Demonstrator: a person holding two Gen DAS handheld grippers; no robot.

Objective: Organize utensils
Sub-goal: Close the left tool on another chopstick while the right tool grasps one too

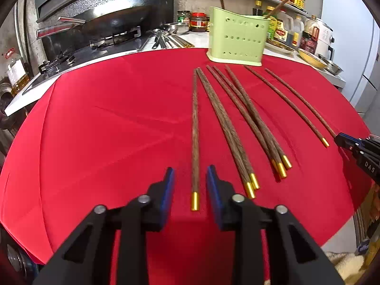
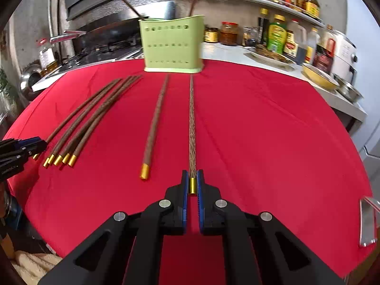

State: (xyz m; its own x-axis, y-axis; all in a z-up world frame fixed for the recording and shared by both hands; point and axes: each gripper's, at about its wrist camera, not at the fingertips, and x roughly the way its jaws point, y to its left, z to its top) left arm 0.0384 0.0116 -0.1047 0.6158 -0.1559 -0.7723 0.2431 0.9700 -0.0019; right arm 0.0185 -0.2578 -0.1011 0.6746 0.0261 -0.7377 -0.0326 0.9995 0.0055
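Several brown chopsticks with gold caps lie fanned on the red cloth [image 1: 106, 123]. A green perforated holder [image 1: 237, 39] [image 2: 172, 45] stands at the cloth's far edge with two chopsticks leaning in it. My left gripper [image 1: 190, 173] is open and straddles the leftmost chopstick [image 1: 195, 130] near its gold cap, its blue pads clear of the chopstick on both sides. My right gripper [image 2: 192, 173] is shut on the gold cap of the rightmost chopstick [image 2: 192, 123], which points straight at the holder. Each gripper shows at the edge of the other view: the right gripper [image 1: 342, 140] and the left gripper [image 2: 35, 143].
Behind the cloth are a stove with a dark wok [image 1: 114, 21], loose metal utensils [image 1: 163, 40], sauce bottles and jars [image 2: 275, 35], a yellow bowl [image 2: 318, 73] and a white cooker [image 2: 344, 52]. A metal handle [image 2: 367, 223] lies at the cloth's right edge.
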